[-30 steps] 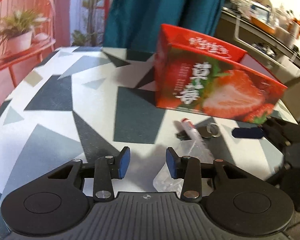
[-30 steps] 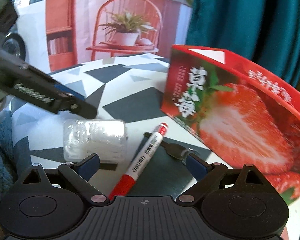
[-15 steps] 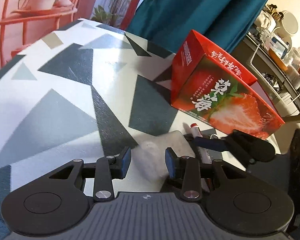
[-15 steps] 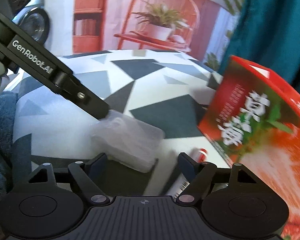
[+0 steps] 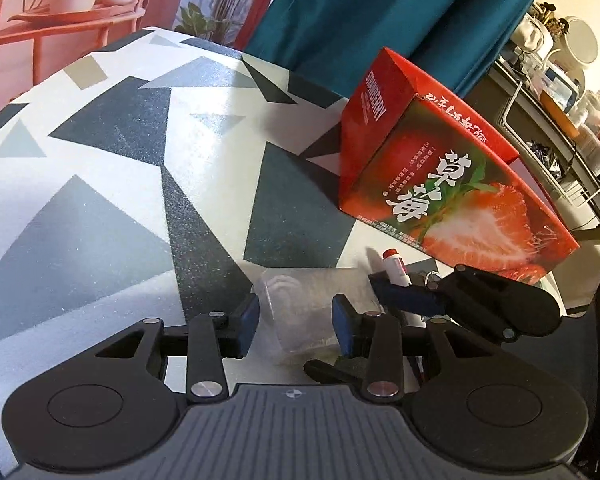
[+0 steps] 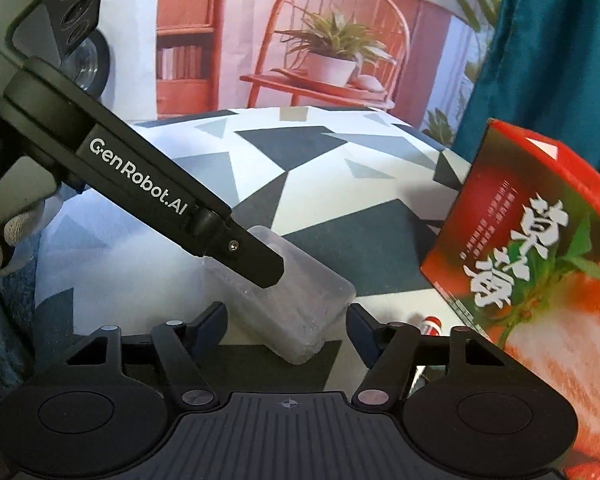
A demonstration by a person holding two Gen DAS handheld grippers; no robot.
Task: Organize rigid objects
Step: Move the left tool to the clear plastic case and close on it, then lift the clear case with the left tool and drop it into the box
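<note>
**A:** Start nearest the cameras. What is each tool doing?

**B:** The left gripper (image 5: 295,322) has its blue pads on either side of a clear plastic box (image 5: 312,312), which looks lifted and tilted off the table (image 5: 112,184). The pads sit against its sides, so I read that as a grip. Seen from the right wrist, one of its black fingers (image 6: 256,264) lies across the box's upper face.

**A:** And the right gripper?

**B:** The right gripper (image 6: 286,328) straddles the near end of the same clear plastic box (image 6: 296,308). Its jaws are closing, the box between them. The right pad looks right at the box's corner, while the left pad stands a little off, so it has no hold that I can see. The box is translucent and its edges blur there, so contact on the right side is only probable.

**A:** What lies just past the box?

**B:** A marker with a red cap (image 5: 396,266), on the table just beyond one right-gripper finger and close under the carton.

**A:** Farther out?

**B:** A red strawberry carton (image 5: 452,184) stands on the patterned table, near the marker and the box but touching neither, as far as I can see. Behind it hangs a teal curtain (image 5: 380,20).
</note>
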